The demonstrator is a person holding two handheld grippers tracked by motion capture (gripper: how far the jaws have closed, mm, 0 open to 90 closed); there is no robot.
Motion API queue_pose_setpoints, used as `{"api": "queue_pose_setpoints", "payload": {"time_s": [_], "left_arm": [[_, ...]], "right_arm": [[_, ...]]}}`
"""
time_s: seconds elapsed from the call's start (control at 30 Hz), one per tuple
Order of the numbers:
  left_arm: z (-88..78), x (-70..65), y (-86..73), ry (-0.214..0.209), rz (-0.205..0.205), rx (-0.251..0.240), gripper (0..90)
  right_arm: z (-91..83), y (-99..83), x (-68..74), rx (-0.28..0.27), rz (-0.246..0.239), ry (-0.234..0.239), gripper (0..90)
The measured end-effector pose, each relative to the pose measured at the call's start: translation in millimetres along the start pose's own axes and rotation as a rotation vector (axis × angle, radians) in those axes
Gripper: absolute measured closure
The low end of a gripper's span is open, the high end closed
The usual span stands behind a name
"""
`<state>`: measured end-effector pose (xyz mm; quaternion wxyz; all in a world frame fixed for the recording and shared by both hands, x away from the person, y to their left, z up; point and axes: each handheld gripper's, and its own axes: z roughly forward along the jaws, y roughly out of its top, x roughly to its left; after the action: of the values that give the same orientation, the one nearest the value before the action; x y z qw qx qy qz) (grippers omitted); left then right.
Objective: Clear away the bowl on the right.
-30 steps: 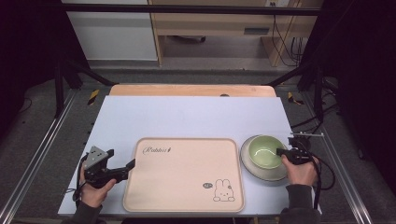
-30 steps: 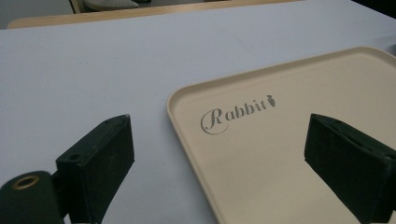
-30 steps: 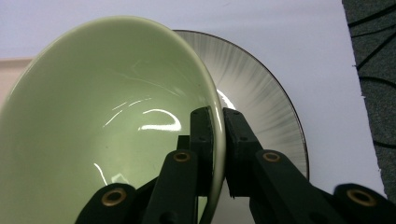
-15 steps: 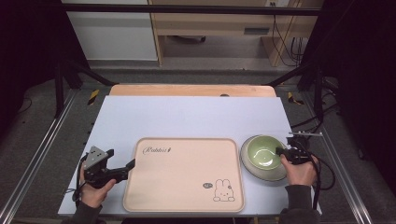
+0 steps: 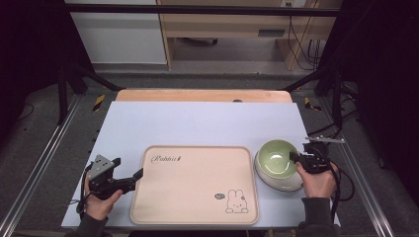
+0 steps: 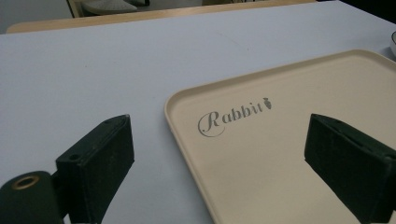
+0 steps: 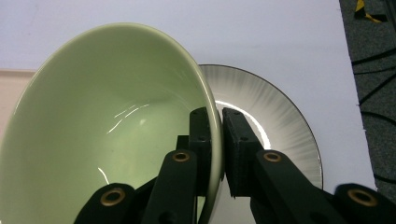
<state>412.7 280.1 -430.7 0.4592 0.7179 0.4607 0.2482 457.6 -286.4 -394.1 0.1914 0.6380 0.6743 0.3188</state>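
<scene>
A pale green bowl [image 5: 275, 155] [image 7: 112, 116] is tilted above a white plate [image 5: 291, 183] [image 7: 275, 126] at the table's right. My right gripper [image 5: 297, 158] [image 7: 218, 140] is shut on the bowl's rim, one jaw inside and one outside. A beige tray [image 5: 195, 185] [image 6: 280, 140] with "Rabbit" lettering and a rabbit drawing lies at the front middle. At the tray's left edge my left gripper [image 5: 139, 174] [image 6: 224, 168] is open, its jaws standing either side of the tray's near-left corner without touching it.
The table has a light blue-grey top [image 5: 197, 123] with a wooden strip [image 5: 202, 95] along the far edge. Black frame rails [image 5: 44, 158] run down both sides. Cables [image 5: 346, 185] trail off the right edge by my right hand.
The right gripper has lifted and shifted the green bowl slightly left, tilting it off the plate. The left gripper has barely moved.
</scene>
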Motion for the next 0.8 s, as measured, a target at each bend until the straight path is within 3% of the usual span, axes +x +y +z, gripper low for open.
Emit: {"api": "queue_pose_setpoints", "payload": {"time_s": [0.8], "left_arm": [[0.6, -1.1, -0.2, -0.003, 0.006, 0.000, 7.9]], "right_arm": [[-22.8, 11.2, 35.1, -0.064, -0.081, 0.090, 83.2]]}}
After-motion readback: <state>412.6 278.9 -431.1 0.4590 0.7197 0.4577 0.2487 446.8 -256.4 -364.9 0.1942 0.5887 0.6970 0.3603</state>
